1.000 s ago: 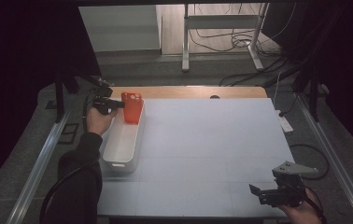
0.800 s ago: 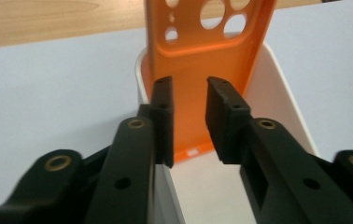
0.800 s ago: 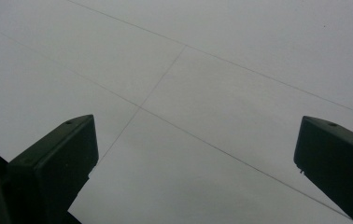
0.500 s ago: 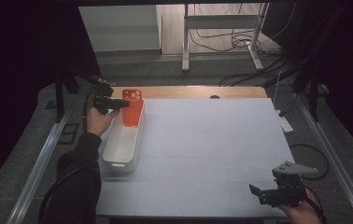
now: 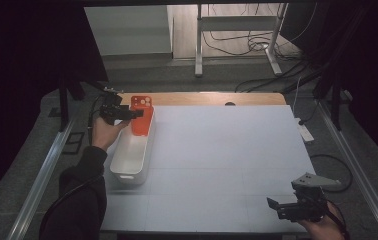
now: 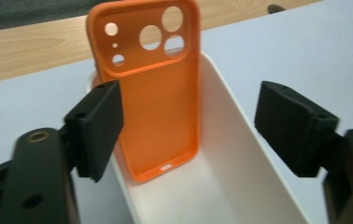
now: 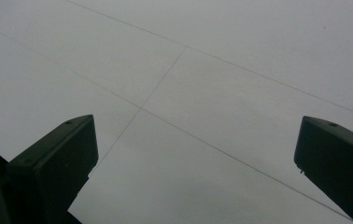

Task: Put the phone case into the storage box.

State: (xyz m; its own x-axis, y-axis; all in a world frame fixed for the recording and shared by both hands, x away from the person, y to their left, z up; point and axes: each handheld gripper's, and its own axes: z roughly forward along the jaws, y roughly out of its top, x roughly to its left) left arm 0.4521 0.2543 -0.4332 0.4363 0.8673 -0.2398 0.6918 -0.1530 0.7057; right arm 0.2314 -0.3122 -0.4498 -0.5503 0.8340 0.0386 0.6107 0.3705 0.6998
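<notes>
Left gripper [image 6: 188, 130] sits at the far left of the worktop [image 5: 227, 150], jaws spread wide and holding nothing; the orange silicone phone case [image 6: 151, 88] stands between and just beyond them, and whether the left jaw touches its edge cannot be told. The case stands upright on its bottom edge inside the white oblong plastic bin [image 6: 240, 172], leaning against the bin's far end, camera cut-outs at the top (open inner side faces the gripper). In the high view the case [image 5: 141, 115] pokes above the bin's [image 5: 127, 162] far rim, with the left gripper [image 5: 127, 114] just beside it at the left. Right gripper [image 5: 297, 207] is at the near right corner, well apart from the bin, jaws wide open and empty above the bare white worktop surface [image 7: 212, 70].
</notes>
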